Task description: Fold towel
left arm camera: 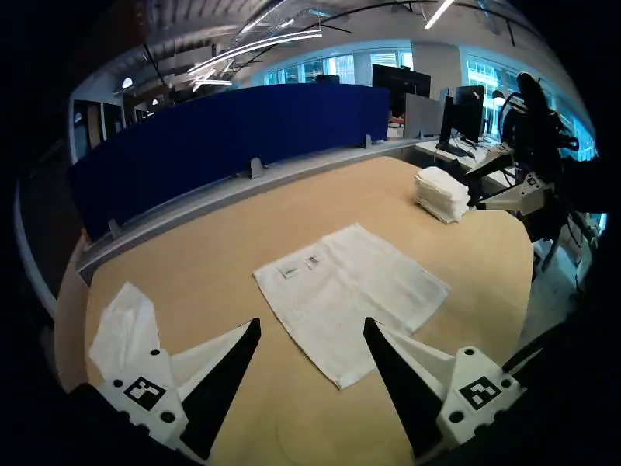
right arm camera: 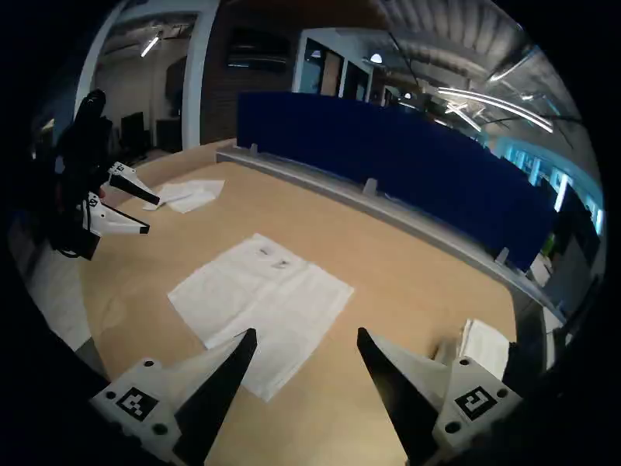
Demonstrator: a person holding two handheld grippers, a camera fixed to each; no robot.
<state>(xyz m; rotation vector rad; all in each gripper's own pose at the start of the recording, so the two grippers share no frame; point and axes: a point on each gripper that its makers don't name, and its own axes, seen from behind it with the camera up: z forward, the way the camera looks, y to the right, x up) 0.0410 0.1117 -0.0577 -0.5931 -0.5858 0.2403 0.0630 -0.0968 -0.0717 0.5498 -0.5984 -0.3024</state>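
While the left gripper (left arm camera: 310, 326) hangs over the surface (left arm camera: 303, 419), its jaws stand wide apart and hold nothing. The right gripper (right arm camera: 305, 334) is likewise spread wide and empty.

In the left gripper view the towel (left arm camera: 349, 299) lies flat and fully spread just ahead at 12 o'clock. One corner points back toward 6, and two small tags (left arm camera: 299, 268) sit near its 10 o'clock edge. A loose cloth (left arm camera: 124, 326) lies at 9 o'clock beside the left finger, apart from the towel. Farther off at 2 o'clock a stack (left arm camera: 442, 194) of folded towels rests near the surface's far rim, with the right gripper just to its 3 o'clock side. A blue divider (left arm camera: 233, 147) closes the back from 10 to 1 o'clock.

The fold looks not yet begun, and this seems to be the approach before the first grasp. The next move likely calls for each gripper to drop to a corner along one edge of the towel and pinch only that single layer. They would then lift and carry the edge across to the opposite one, keeping both corners level so the halves line up.
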